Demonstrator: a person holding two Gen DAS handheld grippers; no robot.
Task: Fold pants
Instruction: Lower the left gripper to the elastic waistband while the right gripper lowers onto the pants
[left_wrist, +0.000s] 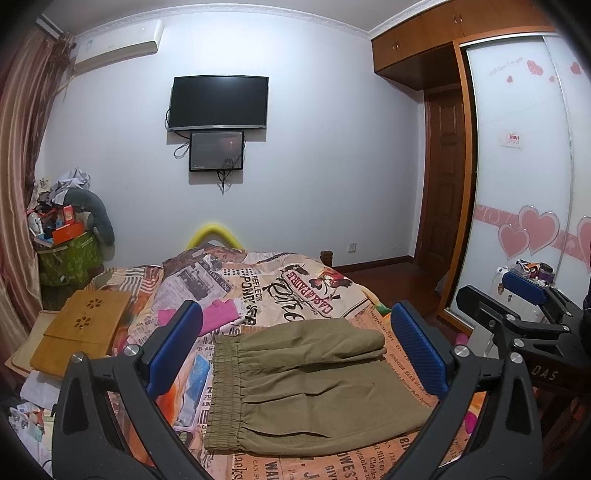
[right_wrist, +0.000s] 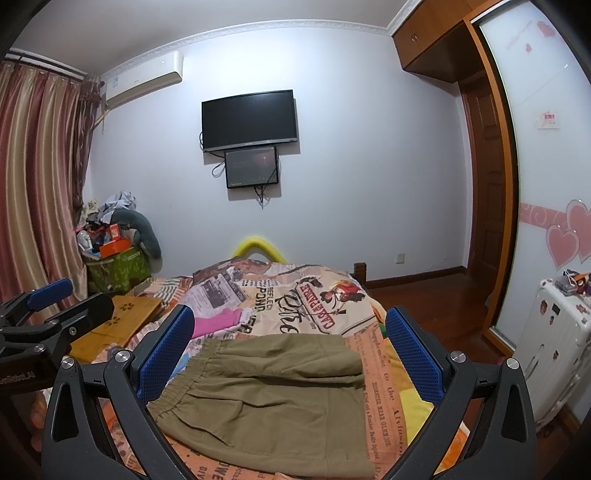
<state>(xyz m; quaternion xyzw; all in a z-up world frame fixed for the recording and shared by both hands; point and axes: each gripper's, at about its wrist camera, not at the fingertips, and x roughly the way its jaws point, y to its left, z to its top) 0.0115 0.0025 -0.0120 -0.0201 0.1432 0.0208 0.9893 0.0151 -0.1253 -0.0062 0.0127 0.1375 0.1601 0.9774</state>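
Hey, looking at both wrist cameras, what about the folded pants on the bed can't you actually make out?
- Folded olive-green pants: lower layers hidden by the top fold, both views.
- Near edge: cut off by the picture's bottom edge, right wrist view.
- Left corner: hidden behind the left tool finger.
- Right tool: open, empty.

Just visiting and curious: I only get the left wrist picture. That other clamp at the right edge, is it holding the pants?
Observer: No. The right gripper is open over the folded pants, holding nothing.
Operator: What stands on the floor beyond it?
Observer: A white suitcase with stickers, to the right of the bed.
Operator: And where is my own clamp from over there?
Observer: The left gripper hangs left of the pants, in front of the wooden lap desk.
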